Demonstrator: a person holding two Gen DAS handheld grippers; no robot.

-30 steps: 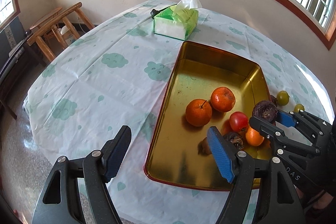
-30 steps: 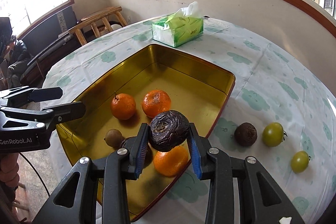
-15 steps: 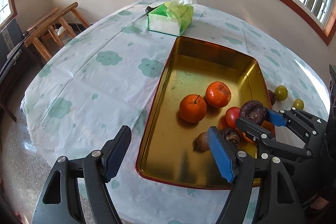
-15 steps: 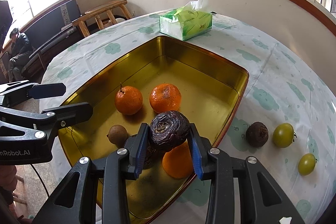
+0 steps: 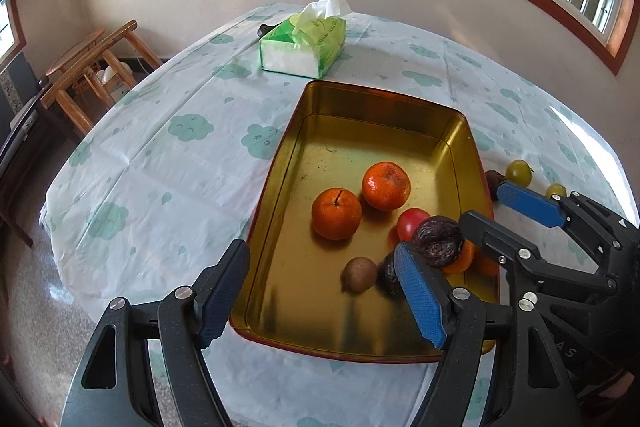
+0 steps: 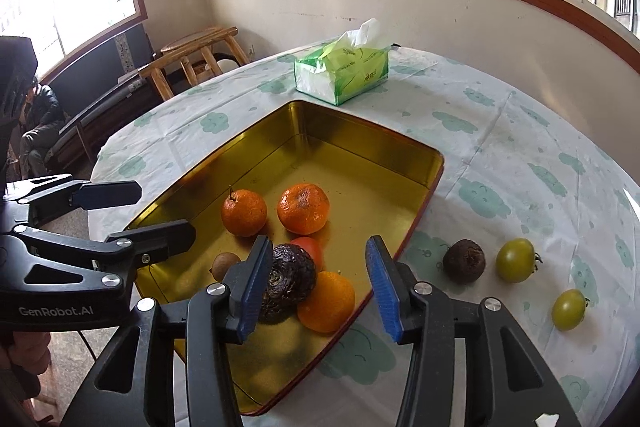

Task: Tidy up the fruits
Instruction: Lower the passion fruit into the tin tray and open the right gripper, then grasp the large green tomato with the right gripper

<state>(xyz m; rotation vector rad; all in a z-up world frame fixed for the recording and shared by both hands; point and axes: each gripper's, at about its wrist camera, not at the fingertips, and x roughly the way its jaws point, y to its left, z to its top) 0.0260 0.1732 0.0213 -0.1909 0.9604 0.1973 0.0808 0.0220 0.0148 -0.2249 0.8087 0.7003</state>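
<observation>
A gold tray (image 6: 360,143) (image 5: 384,99) on the table holds two oranges (image 6: 304,207), a red tomato (image 6: 310,247), a brown kiwi (image 6: 224,265), a third orange (image 6: 328,301) and dark wrinkled fruits. My right gripper (image 6: 316,283) is open over the tray's near corner; the dark wrinkled fruit (image 6: 290,277) (image 5: 438,237) rests against its left finger. My left gripper (image 5: 320,291) is open and empty at the tray's near-left edge. Outside the tray lie another dark fruit (image 6: 464,261) and two green tomatoes (image 6: 516,259) (image 6: 568,309).
A green tissue box (image 6: 342,73) (image 5: 304,43) stands beyond the tray's far end. Wooden chairs (image 5: 92,67) stand past the table's left side. A seated person (image 6: 36,111) is at the far left by the window.
My right gripper has opened and let go of the dark wrinkled fruit, which now sits lower in the tray by the orange. The left gripper stayed open.
</observation>
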